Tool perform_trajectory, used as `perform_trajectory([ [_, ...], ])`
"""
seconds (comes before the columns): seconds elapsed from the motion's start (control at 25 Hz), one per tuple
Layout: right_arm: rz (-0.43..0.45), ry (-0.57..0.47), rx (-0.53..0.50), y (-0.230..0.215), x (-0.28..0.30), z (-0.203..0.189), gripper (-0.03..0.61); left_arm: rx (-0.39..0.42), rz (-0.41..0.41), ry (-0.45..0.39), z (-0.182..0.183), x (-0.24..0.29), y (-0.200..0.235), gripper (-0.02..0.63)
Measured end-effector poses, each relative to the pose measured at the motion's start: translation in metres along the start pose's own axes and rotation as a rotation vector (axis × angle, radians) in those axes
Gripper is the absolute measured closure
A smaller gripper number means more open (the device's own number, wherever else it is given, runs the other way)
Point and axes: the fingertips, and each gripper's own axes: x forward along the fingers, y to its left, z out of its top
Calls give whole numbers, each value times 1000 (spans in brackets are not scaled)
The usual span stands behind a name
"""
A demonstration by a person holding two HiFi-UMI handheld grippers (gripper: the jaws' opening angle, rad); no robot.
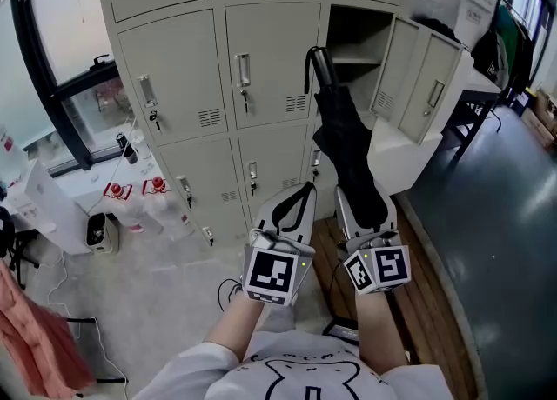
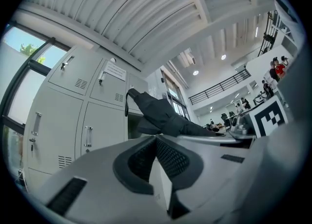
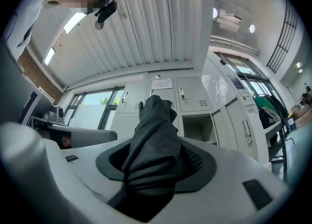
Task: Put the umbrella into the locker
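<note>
A folded black umbrella (image 1: 348, 142) stands nearly upright, its strapped handle end up in front of the locker bank. My right gripper (image 1: 365, 214) is shut on its lower part; in the right gripper view the dark fabric (image 3: 153, 140) fills the gap between the pads. The open locker (image 1: 359, 42) is at the upper right, door (image 1: 426, 81) swung out to the right; it also shows as the locker bay (image 3: 197, 128) beyond the umbrella. My left gripper (image 1: 300, 188) is just left of the umbrella, jaws together and holding nothing (image 2: 156, 140). The umbrella (image 2: 161, 116) shows to its right.
The other grey locker doors (image 1: 261, 68) are closed, with keys in their locks. Bottles with red caps (image 1: 157, 203) and a dark can stand on the floor at the left by the window. A dark chair (image 1: 492, 50) is at the far right. Cables lie on the floor.
</note>
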Motion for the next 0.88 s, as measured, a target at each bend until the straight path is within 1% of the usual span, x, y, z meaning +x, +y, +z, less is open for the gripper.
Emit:
perform_trajectory([
  [0.28,-48,56,-10,-44,43,-24,345,-11,-27,-10,-14,60,21,599],
  [0.56,-103,103,15,-99,86,-52,345,-11,-55,-24,-25,124,42,598],
  [0.72,-128,124,37,-131,114,-69,345,-3,-83,-29,-30,161,53,598],
  [0.88,-143,134,38,-162,146,-81,345,4,-100,-27,-36,195,68,599],
])
